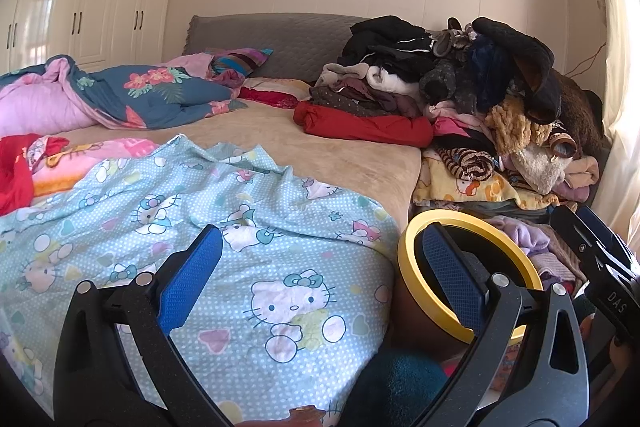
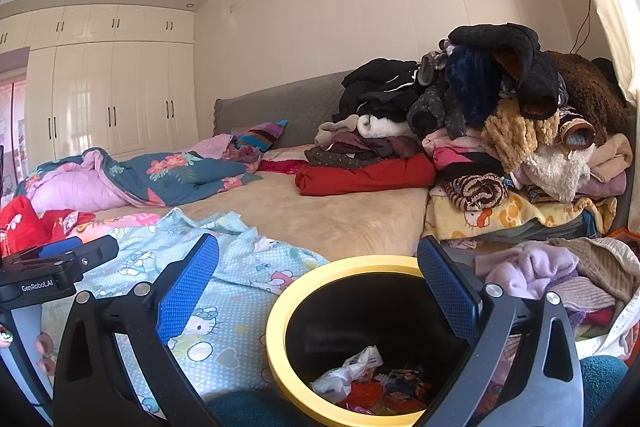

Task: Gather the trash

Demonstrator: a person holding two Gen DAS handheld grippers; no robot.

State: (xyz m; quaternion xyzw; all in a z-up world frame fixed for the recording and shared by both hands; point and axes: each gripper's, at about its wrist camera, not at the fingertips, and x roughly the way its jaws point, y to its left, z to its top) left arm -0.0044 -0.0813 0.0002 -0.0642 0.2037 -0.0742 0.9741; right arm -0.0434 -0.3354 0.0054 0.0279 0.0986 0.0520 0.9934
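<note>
The trash bin [image 2: 352, 339] — dark inside with a yellow rim — stands beside the bed [image 2: 332, 215], just below the right gripper [image 2: 318, 291]. At its bottom lies a heap of trash [image 2: 368, 383]: a crumpled white wrapper with faint print too small to read, plus red and dark scraps. In the left wrist view the bin's rim [image 1: 472, 267] shows behind the right-hand finger of the left gripper [image 1: 324, 279].

Both grippers have their jaws wide apart with nothing between the blue pads [image 2: 188, 287]. The right gripper points forward and slightly down over the bin's mouth. The left gripper [image 2: 60, 267] appears at the left edge of the right wrist view, its black body marked "GenRobot.AI"; fingertips of the hand [image 2: 44, 351] holding it show underneath. In the left wrist view the right gripper's body [image 1: 604, 267] sits at the far right, with the letters "DAS" legible.

The left gripper hovers over a light blue Hello Kitty sheet [image 1: 200, 227] spread on the bed. Beyond it lies a floral quilt [image 1: 152, 95]. To the right rises a pile of clothes [image 2: 500, 131] — a yellow Hello Kitty blanket [image 2: 500, 215] lies under it. White wardrobes [image 2: 112, 99] line the far wall.
</note>
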